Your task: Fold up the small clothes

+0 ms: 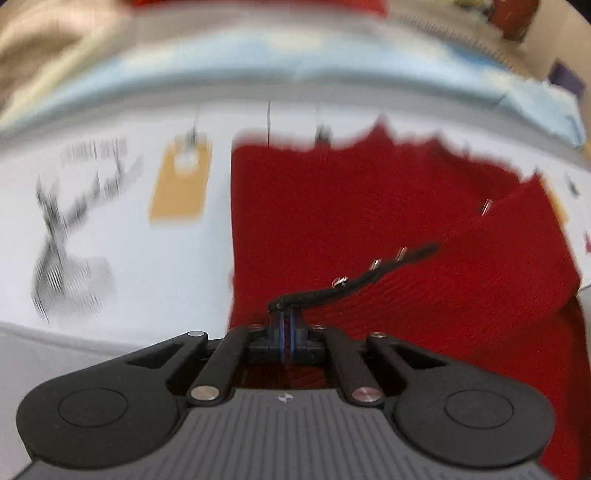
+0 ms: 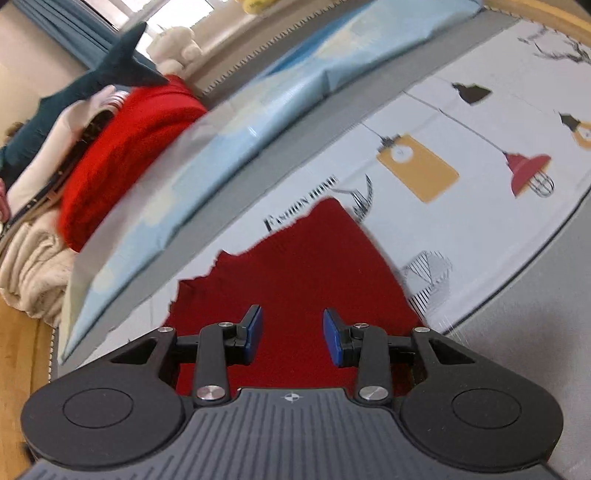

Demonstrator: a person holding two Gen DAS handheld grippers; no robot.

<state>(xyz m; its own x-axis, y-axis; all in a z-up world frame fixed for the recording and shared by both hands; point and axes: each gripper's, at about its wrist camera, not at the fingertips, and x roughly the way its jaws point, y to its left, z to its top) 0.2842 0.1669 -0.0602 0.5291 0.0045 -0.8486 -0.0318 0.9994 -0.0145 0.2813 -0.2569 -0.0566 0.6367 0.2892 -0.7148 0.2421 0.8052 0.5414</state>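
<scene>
Now left gripper (image 1: 287,321) jaws pinched on red garment's (image 1: 369,206) black trim (image 1: 354,282); right gripper (image 2: 293,334) jaws apart above garment.

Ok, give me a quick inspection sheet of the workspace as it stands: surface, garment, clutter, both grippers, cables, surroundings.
Surface: white printed mat with lamp drawings and lettering, grey border.
Job's things: red knit garment spread on the mat; a black trimmed edge with small metal fasteners runs across it.
Clutter: pale blue folded sheet beside the mat; heap of clothes beyond it, red knit on top.
Grippers: left gripper shut on the black trimmed edge; right gripper open above the red knit, nothing between its pads.
Cables: nothing seen.
Surroundings: blue curtain, wooden floor; the left view is blurred.
</scene>
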